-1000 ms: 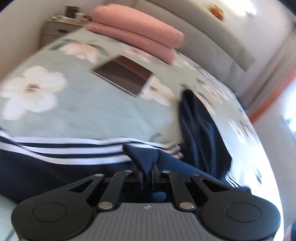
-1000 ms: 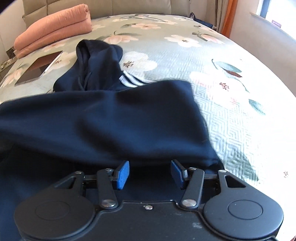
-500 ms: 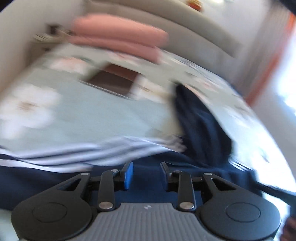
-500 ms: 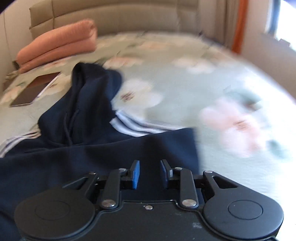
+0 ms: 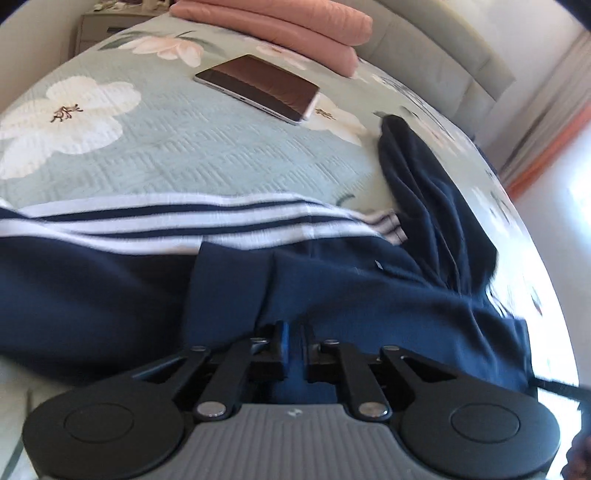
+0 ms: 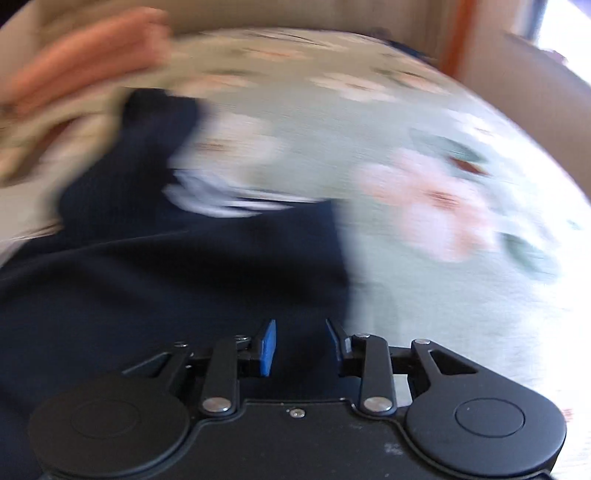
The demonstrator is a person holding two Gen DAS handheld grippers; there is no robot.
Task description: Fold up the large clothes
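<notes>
A navy hoodie (image 5: 332, 291) with white sleeve stripes (image 5: 177, 221) lies spread on the floral bedspread (image 5: 207, 155); its hood (image 5: 424, 192) points toward the headboard. My left gripper (image 5: 293, 343) sits low over the hoodie's folded cuff, its blue pads nearly together with navy cloth showing in the narrow gap. In the blurred right wrist view the hoodie (image 6: 184, 280) fills the lower left. My right gripper (image 6: 301, 339) is open above the hoodie's right edge, nothing between its pads.
A tablet (image 5: 258, 86) lies on the bed beyond the hoodie. Folded pink blankets (image 5: 280, 26) sit by the headboard, also showing in the right wrist view (image 6: 85, 62). A nightstand (image 5: 107, 22) stands at the far left. The bed edge drops off on the right.
My left gripper let go of the cloth, opened, then narrowed again low over the cuff. My right gripper narrowed, then opened again, and is swinging fast; its view is blurred.
</notes>
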